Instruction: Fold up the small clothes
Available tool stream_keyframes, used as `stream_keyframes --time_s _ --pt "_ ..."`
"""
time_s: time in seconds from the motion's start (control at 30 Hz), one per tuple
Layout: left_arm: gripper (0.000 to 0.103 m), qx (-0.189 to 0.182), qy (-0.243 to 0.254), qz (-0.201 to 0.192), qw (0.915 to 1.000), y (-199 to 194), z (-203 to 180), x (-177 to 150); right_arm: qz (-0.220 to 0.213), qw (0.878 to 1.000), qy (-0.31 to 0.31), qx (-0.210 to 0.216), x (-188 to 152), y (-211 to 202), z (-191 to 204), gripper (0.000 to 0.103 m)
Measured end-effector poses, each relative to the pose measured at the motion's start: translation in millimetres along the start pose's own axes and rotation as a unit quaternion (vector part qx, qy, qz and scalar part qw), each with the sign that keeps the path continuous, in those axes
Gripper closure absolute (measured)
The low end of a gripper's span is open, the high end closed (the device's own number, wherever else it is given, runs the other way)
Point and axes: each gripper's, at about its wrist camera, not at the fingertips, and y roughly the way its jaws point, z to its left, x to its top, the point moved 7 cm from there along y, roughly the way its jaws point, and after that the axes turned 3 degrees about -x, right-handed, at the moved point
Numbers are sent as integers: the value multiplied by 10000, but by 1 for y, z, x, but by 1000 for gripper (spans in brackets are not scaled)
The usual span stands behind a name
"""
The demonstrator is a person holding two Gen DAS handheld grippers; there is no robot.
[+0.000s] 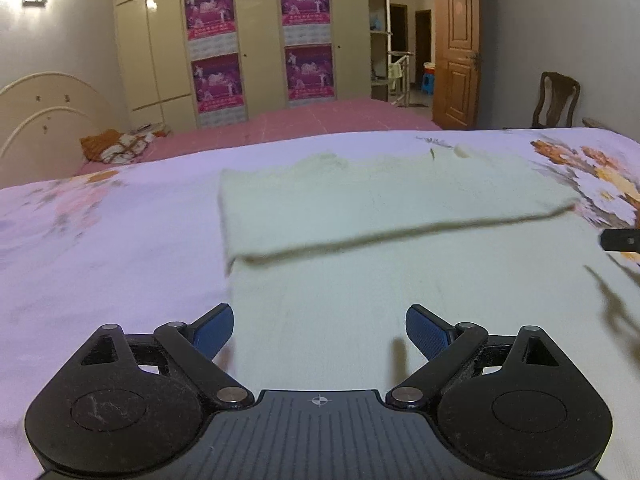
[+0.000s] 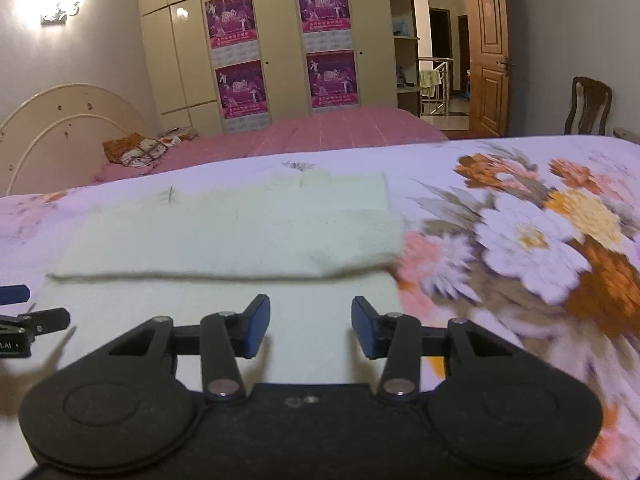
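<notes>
At twelve o'clock we face a cream wardrobe (image 2: 280,40) with four purple posters (image 2: 234,20). At two, an open wooden door (image 2: 488,56) and a chair (image 2: 588,106); at ten, a glowing wall lamp (image 2: 58,12) above a pink bed (image 2: 320,132).

Right gripper (image 2: 310,330) low and near, blue pads (image 2: 256,330) apart with nothing between them, only cloth below. Pale cream garment (image 2: 240,232) spread flat on the floral bedsheet (image 2: 520,240); a folded layer lies across its far part, the fold edge running left to right just beyond the fingertips. Garment's right edge meets large orange and white flower print. At the left edge, part of the left gripper (image 2: 24,320), one blue pad tip visible, over the cloth; its jaw state unclear. Far side: pink bed (image 2: 340,128) with cream headboard (image 2: 60,128), wardrobe (image 2: 280,40) carrying four purple posters, open wooden door (image 2: 486,60), dark chair (image 2: 588,108) at right. Picture blurred.
</notes>
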Motion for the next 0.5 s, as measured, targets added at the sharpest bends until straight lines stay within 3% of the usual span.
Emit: stream_keyframes --time_s 0.27,0.37,0.5 --pt "10 33 -369 143 9992 -109 -2 -64 308 9984 289 381 -37 -94 -43 62" --pt "25 57 -444 330 9985 -142 -2 -87 427 9973 242 551 -52 -126 -50 62" --pt "27 51 -378 560 9977 -175 -8 -114 615 9942 422 777 -75 -162 -57 62"
